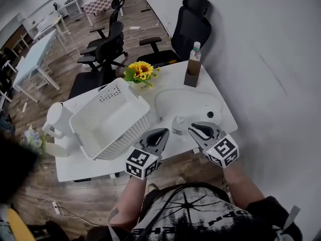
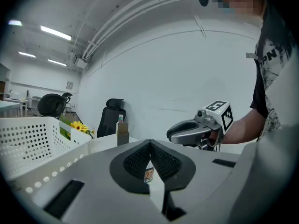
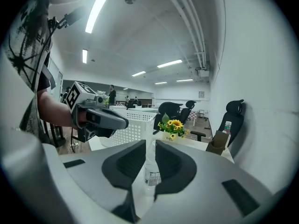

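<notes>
My R gripper (image 3: 149,143): fingers slightly spread, clear bottle (image 1: 178,125) just ahead. L gripper (image 2: 150,142): fingers pressed together, beside bottle. I'd widen R first.

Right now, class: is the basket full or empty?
Empty: the head view shows the basket with only bare perforated floor and walls inside.

Left gripper view: the pads (image 2: 135,162) cover nearly all of the small bottle (image 2: 149,174), just a label sliver peeking through, print too small to read, and the basket (image 2: 28,143) runs off the left edge. Right gripper view: pads (image 3: 128,164) hide its sides.
</notes>
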The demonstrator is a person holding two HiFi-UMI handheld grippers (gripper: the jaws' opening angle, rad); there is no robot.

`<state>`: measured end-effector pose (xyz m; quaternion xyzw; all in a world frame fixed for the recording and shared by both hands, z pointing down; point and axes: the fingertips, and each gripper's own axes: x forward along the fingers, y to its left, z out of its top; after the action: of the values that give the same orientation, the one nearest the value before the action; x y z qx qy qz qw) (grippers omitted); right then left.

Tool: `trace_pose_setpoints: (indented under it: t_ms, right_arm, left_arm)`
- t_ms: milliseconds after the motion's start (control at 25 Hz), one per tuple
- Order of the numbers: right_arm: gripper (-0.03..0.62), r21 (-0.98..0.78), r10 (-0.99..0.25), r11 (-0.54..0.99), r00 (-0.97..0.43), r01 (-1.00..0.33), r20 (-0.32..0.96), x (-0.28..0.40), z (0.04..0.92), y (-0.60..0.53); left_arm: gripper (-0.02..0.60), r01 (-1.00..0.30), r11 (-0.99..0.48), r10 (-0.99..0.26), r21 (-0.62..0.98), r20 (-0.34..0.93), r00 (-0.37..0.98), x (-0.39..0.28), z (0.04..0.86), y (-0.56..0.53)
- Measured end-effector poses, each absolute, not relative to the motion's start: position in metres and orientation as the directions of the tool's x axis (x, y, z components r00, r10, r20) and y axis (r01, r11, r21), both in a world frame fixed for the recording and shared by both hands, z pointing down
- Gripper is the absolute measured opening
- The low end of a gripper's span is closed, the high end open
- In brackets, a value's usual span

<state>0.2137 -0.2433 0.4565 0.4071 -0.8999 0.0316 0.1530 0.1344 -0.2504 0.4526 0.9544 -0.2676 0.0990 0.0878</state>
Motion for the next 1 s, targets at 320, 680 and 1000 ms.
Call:
trace_pose_setpoints:
  t_ms: [320,680,1000]
  right_arm:
    - [0.025,0.023,-0.709,0.675,-0.639,-0.737,0.298,0.213,0.461,-0.221]
    - [0.025,-0.003,-0.721,0.655,-0.627,-0.755,0.297,0.213,0.459,-0.213]
    - [0.021,0.004,-0.713,0.665,-0.634,-0.746,0.298,0.208,0.462,-0.211]
  left_arm:
    - [0.008,-0.484,-0.868,-0.448,0.107,0.251,0.858,0.143,0.454,-0.234]
    - [0.008,-0.466,-0.88,-0.429,0.095,0.266,0.863,0.144,0.452,-0.224]
    - [0.008,-0.468,-0.879,-0.432,0.09,0.267,0.862,0.144,0.453,-0.224]
